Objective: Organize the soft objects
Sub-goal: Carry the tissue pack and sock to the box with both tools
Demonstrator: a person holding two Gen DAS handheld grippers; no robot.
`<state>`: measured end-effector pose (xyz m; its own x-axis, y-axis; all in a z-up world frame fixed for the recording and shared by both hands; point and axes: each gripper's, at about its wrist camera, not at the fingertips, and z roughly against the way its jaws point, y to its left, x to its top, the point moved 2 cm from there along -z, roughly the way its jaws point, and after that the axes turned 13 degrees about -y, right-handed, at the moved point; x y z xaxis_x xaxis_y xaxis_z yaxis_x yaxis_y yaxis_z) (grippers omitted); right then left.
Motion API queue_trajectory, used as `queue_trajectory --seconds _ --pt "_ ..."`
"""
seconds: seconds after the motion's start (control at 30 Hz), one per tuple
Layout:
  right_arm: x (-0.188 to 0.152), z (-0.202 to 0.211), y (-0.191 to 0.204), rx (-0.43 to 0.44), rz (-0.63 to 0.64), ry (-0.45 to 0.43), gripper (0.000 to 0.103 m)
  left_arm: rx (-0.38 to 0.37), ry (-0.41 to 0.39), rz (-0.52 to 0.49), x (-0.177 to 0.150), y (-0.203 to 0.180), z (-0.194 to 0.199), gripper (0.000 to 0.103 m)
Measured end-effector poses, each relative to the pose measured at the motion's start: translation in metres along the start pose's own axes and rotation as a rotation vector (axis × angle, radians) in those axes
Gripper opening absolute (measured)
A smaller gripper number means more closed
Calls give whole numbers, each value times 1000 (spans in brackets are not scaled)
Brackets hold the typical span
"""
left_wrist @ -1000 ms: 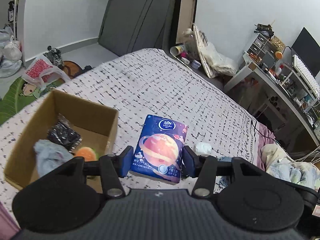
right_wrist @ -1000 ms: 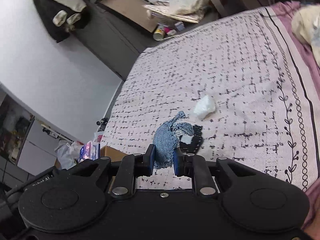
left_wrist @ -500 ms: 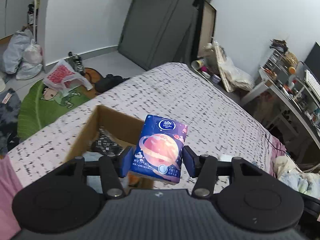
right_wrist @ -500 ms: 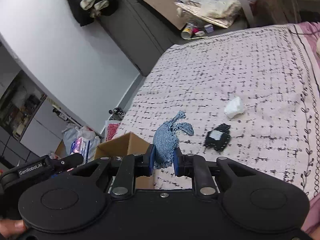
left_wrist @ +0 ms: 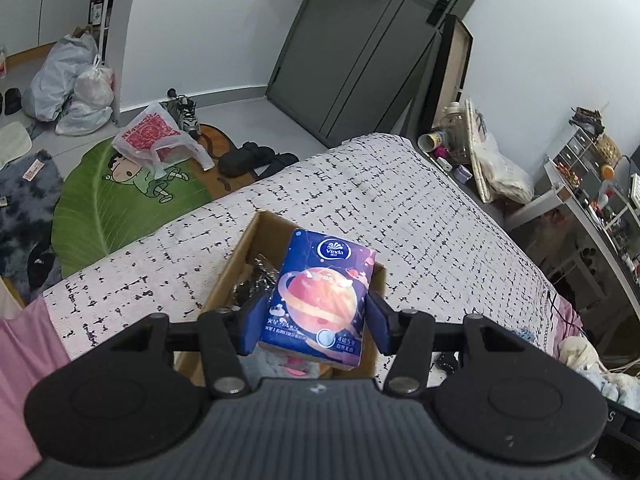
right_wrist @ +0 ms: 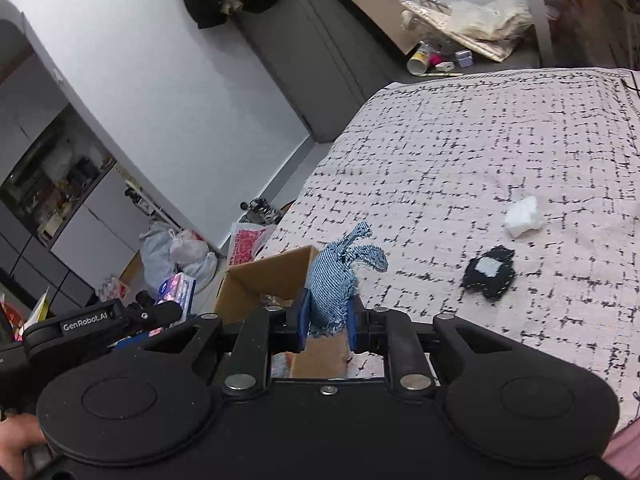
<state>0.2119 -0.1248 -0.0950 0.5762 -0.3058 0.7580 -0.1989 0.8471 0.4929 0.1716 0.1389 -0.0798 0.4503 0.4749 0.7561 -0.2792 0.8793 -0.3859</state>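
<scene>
My left gripper (left_wrist: 314, 326) is shut on a blue tissue pack (left_wrist: 320, 298) printed with a planet, held above the open cardboard box (left_wrist: 236, 256) on the bed. Inside the box I see a dark crinkled packet (left_wrist: 256, 280) and pale cloth under the pack. My right gripper (right_wrist: 326, 320) is shut on a blue denim scrap (right_wrist: 334, 280), held over the box's near corner (right_wrist: 264, 278). The left gripper with the tissue pack (right_wrist: 176, 292) shows at the left of the right wrist view. A black patch (right_wrist: 490, 274) and a white wad (right_wrist: 522, 222) lie on the bedspread.
The bed has a pink-white cover with black dashes (left_wrist: 380, 192). Bags, shoes and a green leaf mat (left_wrist: 120, 200) lie on the floor beyond the bed's foot. A cluttered desk (left_wrist: 592, 192) stands to the right. Piled bedding (left_wrist: 592, 368) lies at the right edge.
Both grippers have moved towards the box, each still holding its object. The tissue pack now hangs over the box opening and the denim scrap has come over the box's corner.
</scene>
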Motion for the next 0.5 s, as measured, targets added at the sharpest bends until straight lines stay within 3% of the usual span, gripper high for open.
queue_trajectory --seconds 0.5 --pt "-38 -38 53 64 95 151 20 -3 53 69 -5 35 -19 52"
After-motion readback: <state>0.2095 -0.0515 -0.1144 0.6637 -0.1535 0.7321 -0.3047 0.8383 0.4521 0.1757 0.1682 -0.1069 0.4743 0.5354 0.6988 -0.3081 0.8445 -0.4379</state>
